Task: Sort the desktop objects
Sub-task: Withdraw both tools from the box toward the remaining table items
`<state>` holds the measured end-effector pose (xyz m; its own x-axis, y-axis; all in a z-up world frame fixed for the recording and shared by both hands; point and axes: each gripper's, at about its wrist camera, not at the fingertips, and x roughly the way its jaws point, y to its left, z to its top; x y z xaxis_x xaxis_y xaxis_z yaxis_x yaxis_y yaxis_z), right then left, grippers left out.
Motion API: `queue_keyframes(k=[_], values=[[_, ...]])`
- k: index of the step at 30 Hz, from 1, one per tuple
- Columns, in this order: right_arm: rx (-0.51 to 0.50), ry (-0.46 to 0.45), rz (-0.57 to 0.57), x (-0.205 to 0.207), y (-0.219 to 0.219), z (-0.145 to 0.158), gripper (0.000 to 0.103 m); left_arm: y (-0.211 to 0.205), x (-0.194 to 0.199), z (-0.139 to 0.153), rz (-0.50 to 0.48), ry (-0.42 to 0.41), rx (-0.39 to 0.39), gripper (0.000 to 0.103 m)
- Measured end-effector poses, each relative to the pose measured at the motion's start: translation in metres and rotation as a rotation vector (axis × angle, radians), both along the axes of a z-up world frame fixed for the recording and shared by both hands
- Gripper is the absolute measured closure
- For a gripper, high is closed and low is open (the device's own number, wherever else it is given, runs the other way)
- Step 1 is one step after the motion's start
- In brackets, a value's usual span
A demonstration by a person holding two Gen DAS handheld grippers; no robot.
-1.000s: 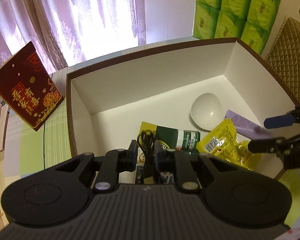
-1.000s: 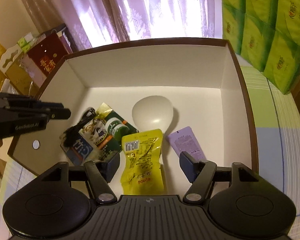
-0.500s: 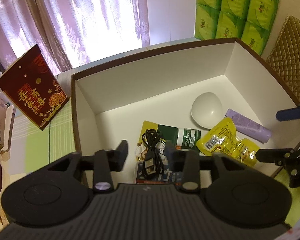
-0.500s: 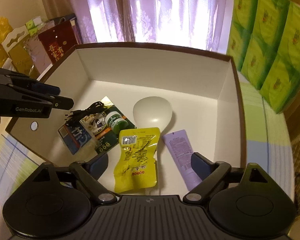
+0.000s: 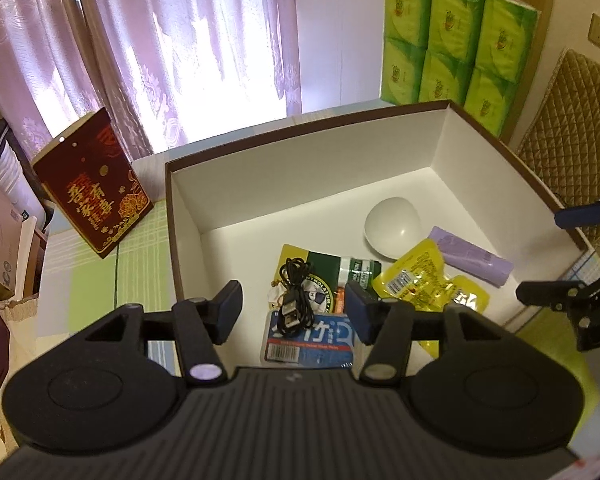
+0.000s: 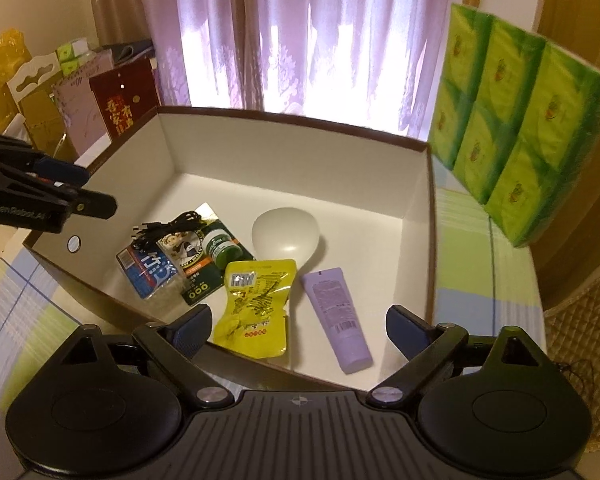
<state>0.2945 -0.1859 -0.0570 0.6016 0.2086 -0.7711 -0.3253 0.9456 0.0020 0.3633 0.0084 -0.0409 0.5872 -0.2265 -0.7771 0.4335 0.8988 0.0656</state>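
Both grippers up over the near edge of the white box (image 5: 260, 184), nothing held. Left gripper (image 5: 292, 312) fingers spreading apart right now, empty gap, black cable (image 5: 294, 298) lying loose below on the blue packet (image 5: 312, 342) and green card (image 5: 328, 276). Right gripper (image 6: 298, 326) fingers spread wide, pinching nothing. Sitting in the box's near half: yellow pouch (image 6: 258, 304), purple tube (image 6: 336, 312), white bulb (image 6: 286, 236). Green tissue packs (image 6: 512, 128) stacked on the surface far right.
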Motion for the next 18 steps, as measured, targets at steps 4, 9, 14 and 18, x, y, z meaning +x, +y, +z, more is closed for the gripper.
queue_keyframes(k=[4, 9, 14, 18], values=[[0.005, -0.04, -0.004, -0.016, -0.007, 0.01, 0.012, 0.004, -0.02, 0.01, 0.002, -0.019, -0.015, 0.051], [0.014, -0.086, -0.005, -0.037, -0.014, 0.02, 0.012, 0.007, -0.048, 0.019, 0.003, -0.042, -0.028, 0.051], [0.044, -0.099, 0.005, -0.06, -0.018, 0.024, 0.012, 0.011, -0.076, 0.02, 0.006, -0.04, -0.045, 0.051], [0.054, -0.088, 0.01, -0.076, -0.02, 0.02, 0.012, 0.013, -0.094, 0.016, 0.012, -0.03, -0.049, 0.051]])
